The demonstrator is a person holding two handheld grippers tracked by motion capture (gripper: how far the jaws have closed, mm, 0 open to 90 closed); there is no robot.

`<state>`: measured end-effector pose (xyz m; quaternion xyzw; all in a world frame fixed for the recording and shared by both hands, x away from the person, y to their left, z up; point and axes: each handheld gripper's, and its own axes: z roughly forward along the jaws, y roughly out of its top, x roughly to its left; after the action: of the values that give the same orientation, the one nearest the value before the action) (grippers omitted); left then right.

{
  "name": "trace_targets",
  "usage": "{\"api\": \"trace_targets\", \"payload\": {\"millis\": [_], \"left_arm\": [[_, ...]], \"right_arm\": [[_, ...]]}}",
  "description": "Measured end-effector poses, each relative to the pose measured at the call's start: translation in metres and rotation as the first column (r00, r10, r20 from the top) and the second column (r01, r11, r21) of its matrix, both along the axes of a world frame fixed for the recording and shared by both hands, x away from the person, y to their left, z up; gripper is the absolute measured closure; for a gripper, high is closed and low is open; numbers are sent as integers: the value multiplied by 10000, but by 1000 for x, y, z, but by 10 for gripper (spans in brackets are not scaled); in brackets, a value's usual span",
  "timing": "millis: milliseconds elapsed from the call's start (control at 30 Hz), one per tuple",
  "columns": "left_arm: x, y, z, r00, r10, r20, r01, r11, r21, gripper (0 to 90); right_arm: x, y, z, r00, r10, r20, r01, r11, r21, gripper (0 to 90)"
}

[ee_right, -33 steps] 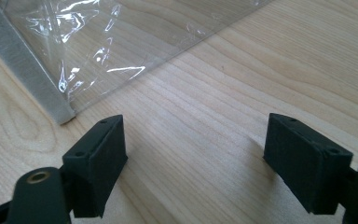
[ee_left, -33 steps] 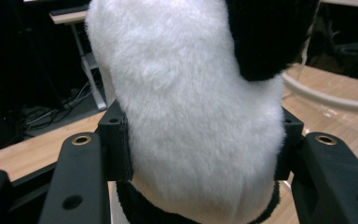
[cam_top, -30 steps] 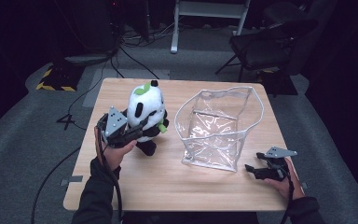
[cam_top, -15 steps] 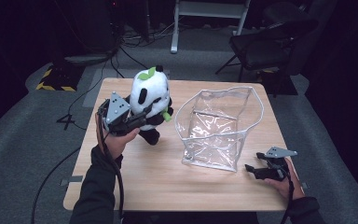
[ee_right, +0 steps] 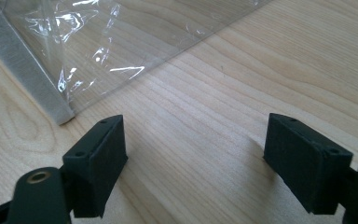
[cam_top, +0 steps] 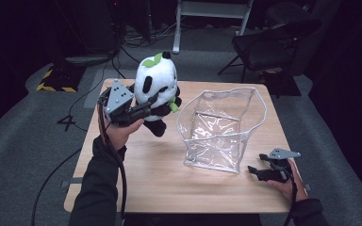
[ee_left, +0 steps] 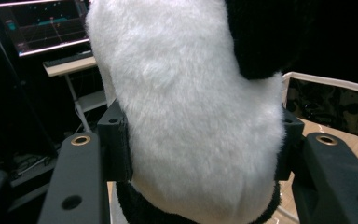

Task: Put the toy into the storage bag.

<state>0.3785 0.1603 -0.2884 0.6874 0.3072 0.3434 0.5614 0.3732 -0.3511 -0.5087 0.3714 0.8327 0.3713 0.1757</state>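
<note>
1. The plush panda [cam_top: 156,89] is upright in the air above the left part of the wooden surface [cam_top: 169,179], its feet clear of the wood.
2. It has a white head and body, black ears and limbs, and a green leaf on its head.
3. The left gripper [cam_top: 141,111] pinches the panda's white body; in the left gripper view the fur [ee_left: 191,140] bulges between the two black jaws pressing from either side.
4. Just to the panda's right stands a clear plastic bag [cam_top: 221,127], upright with its mouth open, on the surface.
5. The right gripper [cam_top: 259,172] rests low on the surface near the bag's lower right corner, its jaws spread with only bare wood between them; the bag's edge [ee_right: 32,88] lies just ahead.
</note>
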Motion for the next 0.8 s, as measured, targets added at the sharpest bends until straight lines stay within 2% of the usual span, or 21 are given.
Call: {"api": "trace_targets", "payload": {"millis": [233, 267, 433, 533, 800], "left_arm": [[-2, -5, 17, 9996, -70, 272, 72, 10000, -51, 414], [-2, -7, 21, 9992, -136, 366, 133, 9999, 62, 414], [-3, -14, 28, 9989, -178, 435, 176, 9998, 50, 413], [-3, -19, 32, 9983, -312, 499, 304, 9994, 177, 413], [-3, -28, 40, 9973, -446, 587, 440, 9990, 119, 413]], "right_arm": [[0, 0, 0, 10000, 5, 7, -5, 10000, -8, 207], [0, 0, 0, 10000, 6, 4, -6, 10000, -5, 207], [0, 0, 0, 10000, 7, 5, -7, 10000, -7, 207], [0, 0, 0, 10000, -6, 8, 6, 10000, -12, 206], [0, 0, 0, 10000, -16, 5, 16, 10000, -28, 206]]}}
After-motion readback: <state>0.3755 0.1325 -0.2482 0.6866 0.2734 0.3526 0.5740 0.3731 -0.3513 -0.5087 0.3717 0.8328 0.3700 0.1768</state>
